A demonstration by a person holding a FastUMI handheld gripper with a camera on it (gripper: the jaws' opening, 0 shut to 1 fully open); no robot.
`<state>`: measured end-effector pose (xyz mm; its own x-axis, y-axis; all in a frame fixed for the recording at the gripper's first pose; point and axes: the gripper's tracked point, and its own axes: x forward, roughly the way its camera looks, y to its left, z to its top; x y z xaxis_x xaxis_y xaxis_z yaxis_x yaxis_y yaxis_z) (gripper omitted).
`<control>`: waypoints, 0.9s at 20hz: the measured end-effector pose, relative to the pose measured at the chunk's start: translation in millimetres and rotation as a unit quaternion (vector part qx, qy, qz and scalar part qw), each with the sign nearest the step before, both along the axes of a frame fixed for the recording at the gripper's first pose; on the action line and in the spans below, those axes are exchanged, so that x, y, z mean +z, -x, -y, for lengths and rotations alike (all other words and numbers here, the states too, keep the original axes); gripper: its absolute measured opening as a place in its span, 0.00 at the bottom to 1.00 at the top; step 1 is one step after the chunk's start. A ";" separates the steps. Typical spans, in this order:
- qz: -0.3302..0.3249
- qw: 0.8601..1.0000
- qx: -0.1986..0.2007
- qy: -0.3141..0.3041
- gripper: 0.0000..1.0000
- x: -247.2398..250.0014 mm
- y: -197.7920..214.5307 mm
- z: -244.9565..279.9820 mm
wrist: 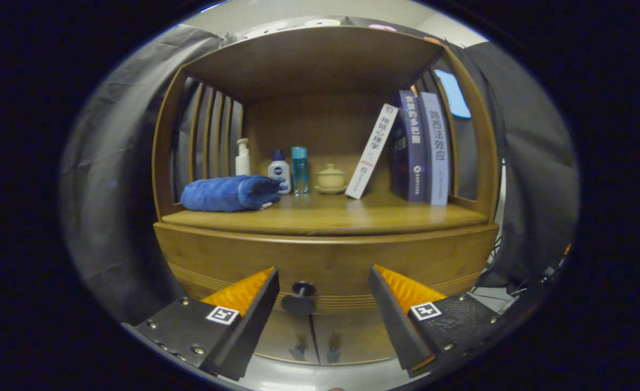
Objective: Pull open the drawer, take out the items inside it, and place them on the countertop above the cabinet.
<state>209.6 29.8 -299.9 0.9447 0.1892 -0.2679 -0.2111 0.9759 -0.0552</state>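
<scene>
A wooden cabinet stands straight ahead. Its drawer front [325, 260] is closed, with a dark round knob [302, 290] in the middle. My gripper [324, 282] is open, its fingers apart to either side of the knob and a little short of it, holding nothing. Above the drawer lies the wooden countertop [352, 217]. The drawer's contents are hidden.
On the countertop lie a rolled blue towel [227, 193], a pump bottle [242, 157], a small white bottle [280, 171], a clear blue bottle [299, 170], a lidded ceramic cup [331, 179], a leaning white book [371, 151] and two upright books [423, 146]. Two lower doors with knobs [314, 353] sit below the drawer.
</scene>
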 end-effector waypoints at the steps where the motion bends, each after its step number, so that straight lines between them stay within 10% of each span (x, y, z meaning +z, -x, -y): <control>1: -0.004 1.000 0.003 0.004 0.99 -5.8 -1.2 -5.3; 6: -0.031 0.999 0.004 -0.018 0.65 -31.4 -7.6 -22.2; 11: -0.052 0.998 -0.021 -0.002 0.68 -49.5 -18.8 -13.4; 14: -0.027 0.999 -0.033 -0.010 0.44 -48.6 -18.7 -14.8; 18: -0.012 0.999 -0.036 -0.011 0.43 -47.8 -17.1 -15.1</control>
